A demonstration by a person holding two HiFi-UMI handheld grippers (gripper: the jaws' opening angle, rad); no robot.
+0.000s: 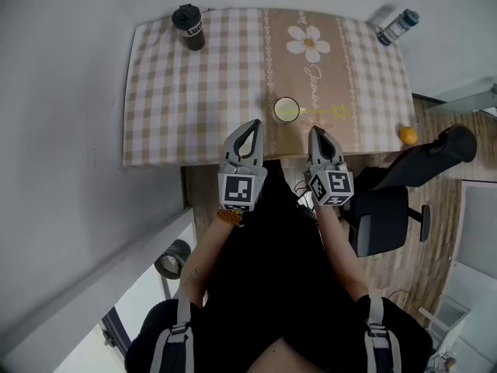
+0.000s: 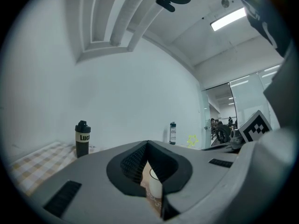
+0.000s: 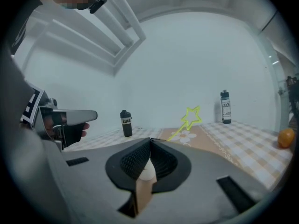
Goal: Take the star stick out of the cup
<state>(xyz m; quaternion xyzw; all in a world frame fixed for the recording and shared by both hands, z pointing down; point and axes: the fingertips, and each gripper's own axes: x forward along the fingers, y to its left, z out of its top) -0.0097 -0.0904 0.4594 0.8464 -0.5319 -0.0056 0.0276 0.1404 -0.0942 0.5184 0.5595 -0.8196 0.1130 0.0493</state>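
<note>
Nearest: left gripper (image 1: pixel 254 123) and right gripper (image 1: pixel 314 130), side by side at the near edge of the table (image 1: pixel 155 142). Both shut tip to tip, with nothing held in either.

Just beyond and between the two tips: cup (image 1: pixel 286 109), pale, upright on the brown flowered strip of the checked tablecloth (image 1: pixel 202 92). Clear of both grippers.

In the cup: star stick (image 1: pixel 340 112), yellow, leaning out over the rim toward the right. Star end ahead of the right gripper and a little to its right, touching neither jaw. Raised above the cloth in the right gripper view.

At the right table edge: orange (image 1: pixel 408 136).

Far left corner: black bottle (image 1: pixel 189 27), upright.

Far right corner: clear bottle with dark cap (image 1: pixel 398 26).

Off the table, right: black office chair (image 1: pixel 388 208).
</note>
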